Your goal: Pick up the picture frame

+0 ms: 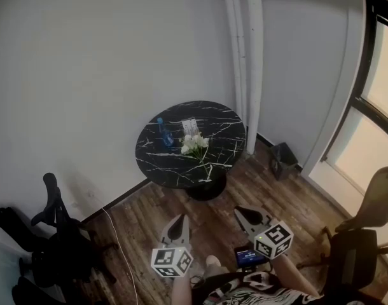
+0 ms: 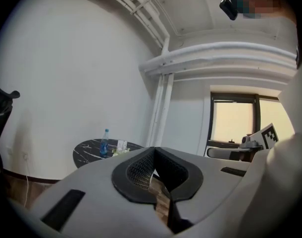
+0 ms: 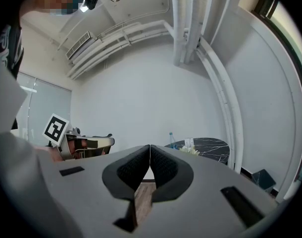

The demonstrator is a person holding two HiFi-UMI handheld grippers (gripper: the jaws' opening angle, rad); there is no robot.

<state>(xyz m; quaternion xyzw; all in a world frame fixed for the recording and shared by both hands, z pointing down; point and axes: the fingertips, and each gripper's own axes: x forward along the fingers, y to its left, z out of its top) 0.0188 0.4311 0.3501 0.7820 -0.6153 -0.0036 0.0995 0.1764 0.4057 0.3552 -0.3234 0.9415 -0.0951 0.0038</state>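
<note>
I hold both grippers low and near me, well apart from the table. My left gripper (image 1: 180,221) has its jaws pressed together on nothing, and my right gripper (image 1: 241,212) is closed and empty too. The frame (image 1: 189,126) stands upright on the far part of the round black table (image 1: 157,170), with a blue bottle (image 1: 162,133) to its left and white flowers (image 1: 194,144) just on its near side.

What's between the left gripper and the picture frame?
In the head view: wooden floor, then the black table with white flowers before the picture frame.
</note>
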